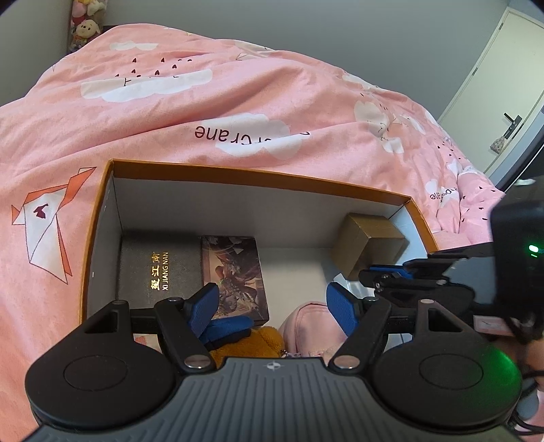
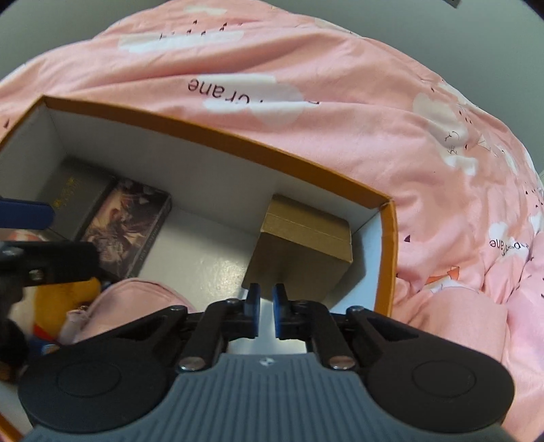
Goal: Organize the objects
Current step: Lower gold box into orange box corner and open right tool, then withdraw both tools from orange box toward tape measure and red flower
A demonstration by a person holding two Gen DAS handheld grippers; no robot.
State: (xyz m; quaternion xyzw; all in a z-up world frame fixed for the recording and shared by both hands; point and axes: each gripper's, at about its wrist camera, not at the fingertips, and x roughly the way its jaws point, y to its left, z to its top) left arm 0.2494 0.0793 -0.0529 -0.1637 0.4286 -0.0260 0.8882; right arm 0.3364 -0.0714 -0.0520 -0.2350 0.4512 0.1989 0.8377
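An open orange-rimmed box (image 1: 258,178) with a white inside lies on a pink duvet. In it are a black box with gold lettering (image 1: 159,268), a picture-printed box (image 1: 234,272), a gold box (image 1: 369,244), a pink pouch (image 1: 306,329) and a yellow plush toy (image 1: 251,343). My left gripper (image 1: 272,306) is open above the pouch and the plush, with nothing gripped. My right gripper (image 2: 267,295) is shut and holds nothing. Its tips are just in front of the gold box (image 2: 306,244), near the box's right wall. In the left wrist view the right gripper (image 1: 365,275) enters from the right.
The pink duvet (image 1: 238,112) with white cloud prints surrounds the box on all sides. Plush toys (image 1: 85,27) sit at the far left corner by the wall. A door (image 1: 493,85) stands at the far right. White box floor (image 2: 210,265) shows between the gold box and the printed box.
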